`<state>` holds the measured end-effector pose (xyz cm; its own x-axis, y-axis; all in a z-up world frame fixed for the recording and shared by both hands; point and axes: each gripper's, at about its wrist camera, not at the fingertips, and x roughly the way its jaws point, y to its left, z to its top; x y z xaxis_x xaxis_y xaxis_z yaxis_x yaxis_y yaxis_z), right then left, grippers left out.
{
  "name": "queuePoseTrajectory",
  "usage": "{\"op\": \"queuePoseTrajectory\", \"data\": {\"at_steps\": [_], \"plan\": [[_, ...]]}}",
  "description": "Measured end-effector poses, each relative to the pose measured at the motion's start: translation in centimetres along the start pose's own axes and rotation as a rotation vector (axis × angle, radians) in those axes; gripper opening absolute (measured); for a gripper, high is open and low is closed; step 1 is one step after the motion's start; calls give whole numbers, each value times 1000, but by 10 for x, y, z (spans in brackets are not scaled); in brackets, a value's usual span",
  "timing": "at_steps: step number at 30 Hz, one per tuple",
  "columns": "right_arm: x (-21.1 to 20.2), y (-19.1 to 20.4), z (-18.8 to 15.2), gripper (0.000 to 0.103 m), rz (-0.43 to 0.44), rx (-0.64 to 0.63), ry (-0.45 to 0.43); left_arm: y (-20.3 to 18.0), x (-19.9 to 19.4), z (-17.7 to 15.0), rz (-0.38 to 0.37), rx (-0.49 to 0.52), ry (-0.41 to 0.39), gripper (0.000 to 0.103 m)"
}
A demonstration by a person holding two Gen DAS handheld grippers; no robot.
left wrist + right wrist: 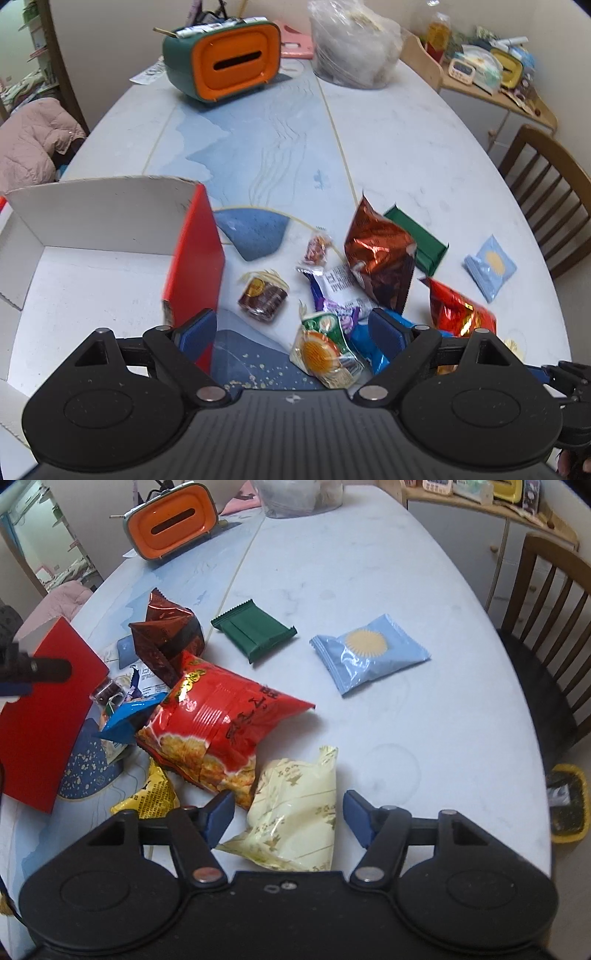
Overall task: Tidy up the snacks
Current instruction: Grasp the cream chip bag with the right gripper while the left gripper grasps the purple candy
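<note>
Most of the room in both views is being taken up by the pale, round surface [369, 572], which is carrying a loose heap of snacks beside an open box [110, 229] with red outer walls and a white inside. That box is sitting at the left edge of the heap with its mouth up, probably so packets can be dropped straight in; nothing is showing inside it yet.

Next in size, the red chip bag [221, 716] is lying across the middle of the heap, leaning on a blue packet [129, 716] and a yellow one [151, 794]. A brown foil bag [380, 254] is standing crumpled behind it. The cream packet [295, 812] is lying nearest, just beside the red bag's lower corner.

The right tool [288, 814] is pointing down over that cream packet with its fingers spread either side of it, the pads not pressing yet; this is looking like a set-up for a pinch across the packet's width.

The left tool [291, 328] is hanging wide open between the box wall and the heap, pinching nothing, with a small orange-and-green packet [325, 350] just ahead.

A green packet [255, 631] and a light blue one [369, 653] are lying well apart from the heap, waiting.
</note>
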<state>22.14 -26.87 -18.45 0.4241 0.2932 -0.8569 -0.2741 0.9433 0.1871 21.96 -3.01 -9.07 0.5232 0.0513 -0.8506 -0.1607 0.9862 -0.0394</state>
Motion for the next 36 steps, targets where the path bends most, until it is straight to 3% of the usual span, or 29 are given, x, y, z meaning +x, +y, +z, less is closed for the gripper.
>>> {"op": "queuePoseTrajectory", "data": {"at_steps": [8, 16, 18, 25, 33, 36], "plan": [[0, 0, -2, 45, 26, -21, -11, -13, 11, -7, -37, 102, 21, 86], [-3, 1, -3, 39, 43, -73, -24, -10, 45, 23, -95, 122, 140, 82], [-3, 0, -2, 38, 48, -75, -21, -9, 56, 27, -111, 108, 178, 71], [-3, -2, -1, 38, 58, -63, -15, -6, 83, 32, -159, 73, 295, 63], [-3, -3, -1, 38, 56, -54, -18, -2, 93, 32, -180, 36, 331, 38], [-4, -3, -2, 37, 53, -52, -22, 1, 94, 31, -196, 12, 332, 34]]}}
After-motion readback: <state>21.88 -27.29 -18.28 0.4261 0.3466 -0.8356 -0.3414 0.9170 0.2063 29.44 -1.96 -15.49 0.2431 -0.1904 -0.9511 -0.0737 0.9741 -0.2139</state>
